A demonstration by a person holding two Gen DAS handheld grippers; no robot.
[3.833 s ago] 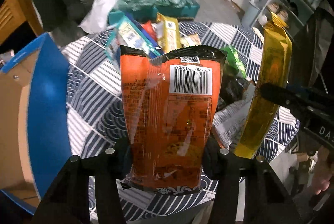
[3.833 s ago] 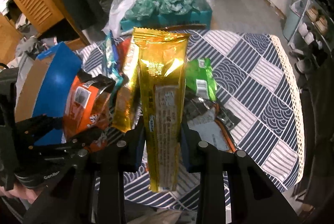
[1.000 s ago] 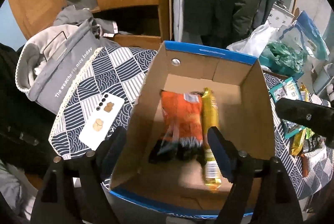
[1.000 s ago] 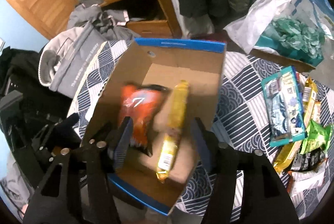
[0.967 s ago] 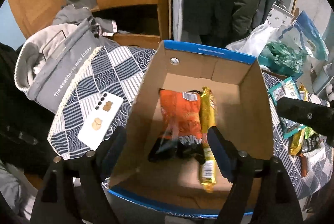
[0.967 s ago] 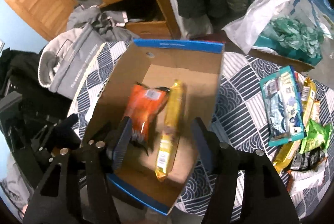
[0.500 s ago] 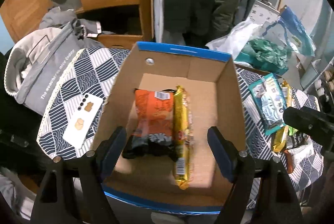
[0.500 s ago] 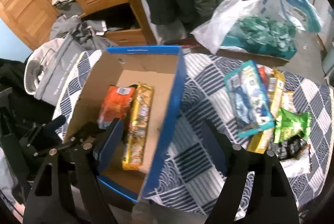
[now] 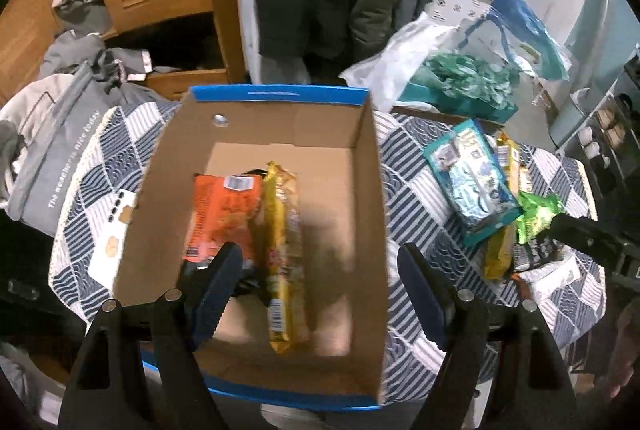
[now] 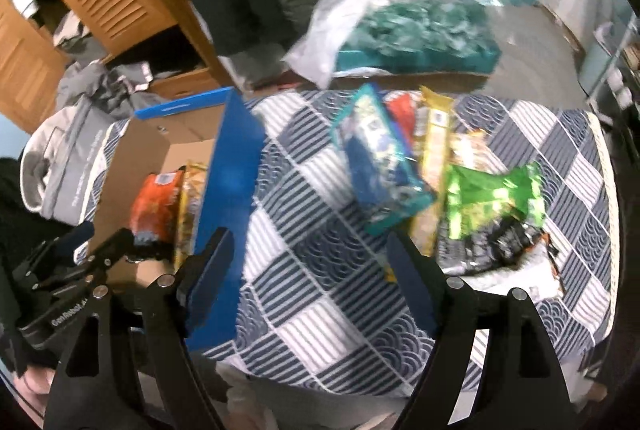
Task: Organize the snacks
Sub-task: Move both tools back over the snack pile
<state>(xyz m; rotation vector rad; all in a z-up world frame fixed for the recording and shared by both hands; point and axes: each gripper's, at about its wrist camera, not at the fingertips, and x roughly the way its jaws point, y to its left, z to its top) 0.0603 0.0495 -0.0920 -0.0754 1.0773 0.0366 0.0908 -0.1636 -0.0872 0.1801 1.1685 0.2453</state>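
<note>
Orange snack bag (image 9: 222, 213) and long gold snack pack (image 9: 282, 250) lie side by side, touching, on the floor of the open cardboard box (image 9: 360, 213) with the blue rim. In the left wrist view both sit just ahead of the left gripper (image 9: 316, 282) – orange bag beyond its left finger, gold pack between the two fingers but lower, on the box floor. Fingers stand wide apart, pads touching nothing.

Right gripper (image 10: 310, 266) – jaws have just been opening and now stand wide, nothing between them but bare cloth. Its left finger is over the box's blue outer wall; the box contents show beyond and to the left of that finger.

Loose snacks ahead of and past the right finger: teal-and-blue packet (image 10: 380, 165), yellow bar pack (image 10: 434, 145), green bag (image 10: 488, 201), dark wrapper (image 10: 488, 242) – overlapping in a heap on the blue-and-white patterned tablecloth (image 10: 320, 294).

Farther out: grey garment (image 9: 52, 133) at the table's left edge, white phone (image 9: 114, 230) just left of the box, teal-filled plastic bag (image 10: 400, 29) behind the table.
</note>
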